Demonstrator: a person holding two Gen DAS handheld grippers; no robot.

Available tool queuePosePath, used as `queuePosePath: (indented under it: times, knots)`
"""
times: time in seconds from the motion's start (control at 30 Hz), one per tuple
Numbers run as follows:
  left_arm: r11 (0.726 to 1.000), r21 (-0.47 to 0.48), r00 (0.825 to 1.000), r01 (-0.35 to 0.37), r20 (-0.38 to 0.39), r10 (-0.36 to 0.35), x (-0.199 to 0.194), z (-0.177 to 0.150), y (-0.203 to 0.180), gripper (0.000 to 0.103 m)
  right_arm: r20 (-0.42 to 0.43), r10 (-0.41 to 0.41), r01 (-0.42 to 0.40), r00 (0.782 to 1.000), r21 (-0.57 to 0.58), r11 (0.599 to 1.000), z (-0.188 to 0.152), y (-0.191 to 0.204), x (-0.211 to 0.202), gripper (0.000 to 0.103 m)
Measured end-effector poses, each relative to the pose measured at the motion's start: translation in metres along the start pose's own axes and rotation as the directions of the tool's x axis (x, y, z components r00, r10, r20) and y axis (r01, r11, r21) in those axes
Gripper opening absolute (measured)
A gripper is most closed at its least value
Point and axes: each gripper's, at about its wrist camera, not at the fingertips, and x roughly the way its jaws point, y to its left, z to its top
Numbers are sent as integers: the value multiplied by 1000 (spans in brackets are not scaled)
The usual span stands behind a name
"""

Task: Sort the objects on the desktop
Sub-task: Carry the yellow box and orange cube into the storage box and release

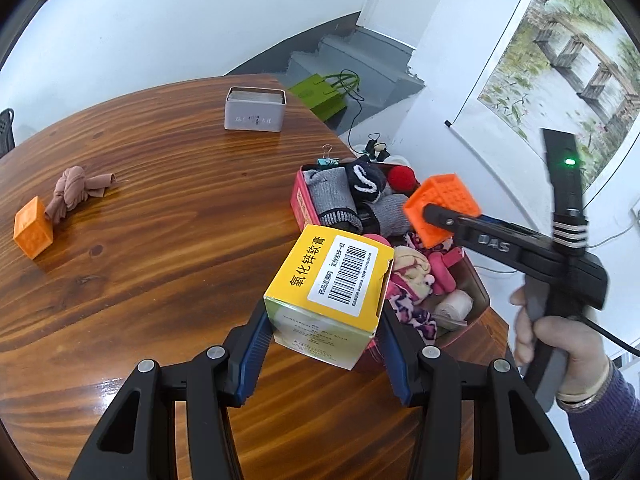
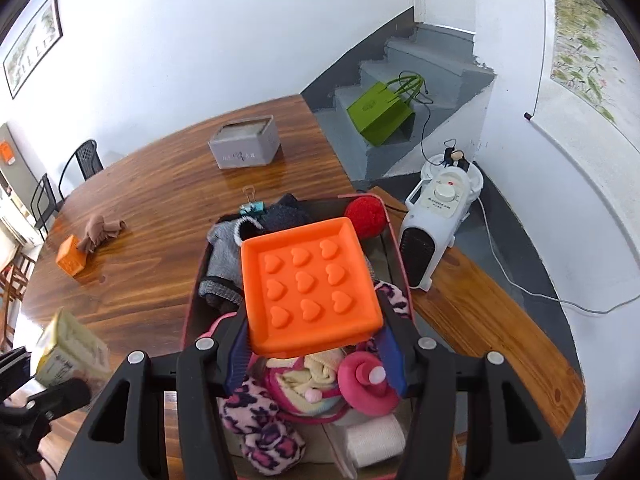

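Observation:
My left gripper [image 1: 326, 330] is shut on a yellow medicine box [image 1: 330, 292] with a barcode label, held above the table beside the red storage box [image 1: 300, 200]. My right gripper [image 2: 314, 346] is shut on an orange cube [image 2: 310, 286] with heart bumps, held over the red storage box [image 2: 192, 312], which is full of socks and soft items. The cube in the right gripper also shows in the left wrist view [image 1: 440, 208]. The yellow box shows blurred at the left of the right wrist view [image 2: 70, 350].
On the wooden table [image 1: 160, 200] lie a second orange cube [image 1: 33, 227], a knotted brown cloth [image 1: 76, 192], a grey tin [image 1: 255, 109] and a binder clip [image 1: 328, 156]. A white heater [image 2: 436, 216] and a green bag [image 2: 380, 112] stand off the table.

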Motion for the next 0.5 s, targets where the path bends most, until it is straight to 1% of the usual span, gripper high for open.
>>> queuePosePath:
  times: [0.07, 0.2, 0.33, 0.5]
  knots:
    - [1000, 2, 1000, -7, 6, 7, -2, -1, -5, 53, 3, 4, -4, 1000, 8, 1000, -1, -6, -2, 60]
    - [1000, 6, 1000, -14, 12, 14, -2, -3, -17, 53, 9, 11, -11, 1000, 23, 1000, -3, -19, -5, 70]
    - [1000, 27, 1000, -2, 3, 2, 4, -2, -34, 53, 14, 18, -19, 1000, 38, 999, -5, -32, -8, 70]
    - [996, 83, 999, 35, -11, -35, 15, 3, -65, 53, 27, 6, -9, 1000, 110, 994, -26, -63, -32, 70]
